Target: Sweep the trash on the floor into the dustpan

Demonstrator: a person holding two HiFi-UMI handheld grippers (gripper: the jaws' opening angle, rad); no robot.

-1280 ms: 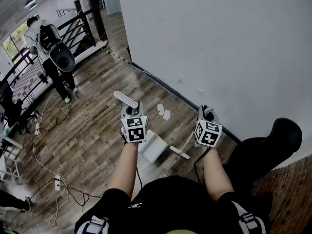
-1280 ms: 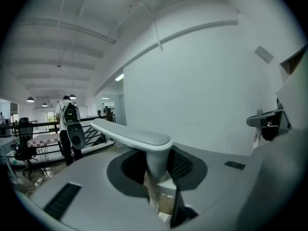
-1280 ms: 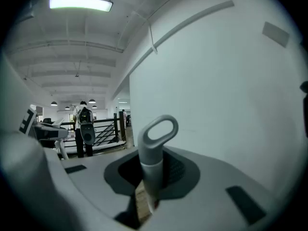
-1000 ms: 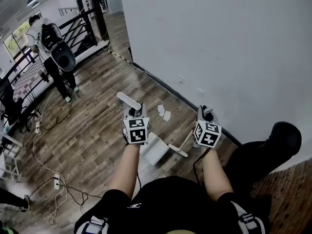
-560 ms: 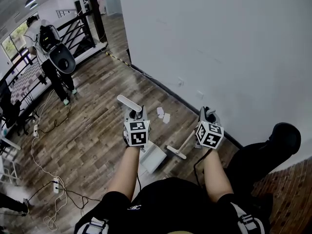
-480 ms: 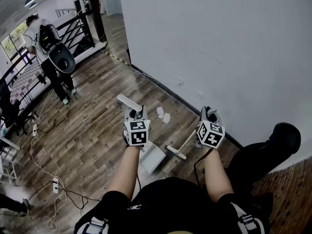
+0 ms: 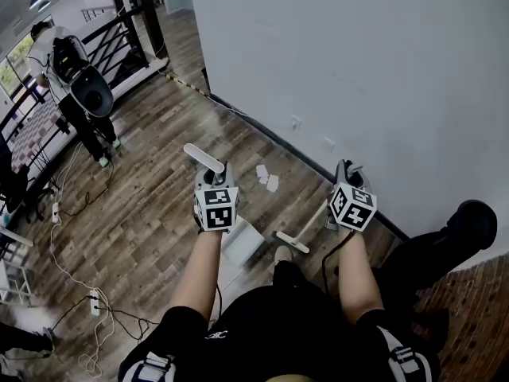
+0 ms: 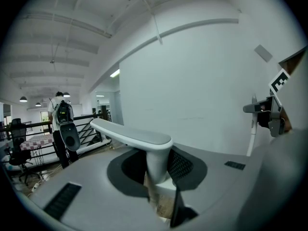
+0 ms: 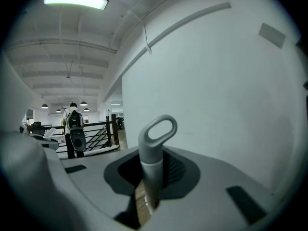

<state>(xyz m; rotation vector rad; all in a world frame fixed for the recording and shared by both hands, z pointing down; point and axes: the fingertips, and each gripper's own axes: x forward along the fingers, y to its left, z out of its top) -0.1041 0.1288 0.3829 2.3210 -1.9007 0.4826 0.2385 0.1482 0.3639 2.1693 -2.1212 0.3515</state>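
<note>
Change: right hand-held gripper [image 7: 347,183] further right and nearer the baseboard [image 7: 278,139] than a second ago; left hand-held gripper [image 7: 215,185] close to its earlier spot; toe of a shoe [image 7: 282,255] newly in view beside the broom head [image 7: 293,242].
Left grip: jaws closed on the upright stem of the dustpan handle [image 8: 132,134], flat grip lying across above them.
Right grip: jaws closed narrowly on the broom handle [image 9: 155,143], looped end standing above them.
Dustpan [image 7: 242,241]: white, low over the floor [image 7: 151,205] below the left hand-held gripper, just left of the broom head.
Broom head: pale bar at the foot of the slanting shaft; contact with the floor not clear.
Trash [image 7: 267,177]: two small white paper scraps on the floor beyond the dustpan, toward the wall [image 7: 358,62], apart from both tools.
Floor: brown wood planks in mixed tones, with a pale sheen near the wall.
Wall: plain white, dark baseboard at its foot, two small outlet plates [image 7: 294,122] low down.
Room: black railing [image 7: 119,38] at far left; person with a backpack [image 7: 67,62] standing by it, back turned; cables and a white power strip [image 7: 94,301] on the planks at left; ceiling lamps lit in both gripper views.
</note>
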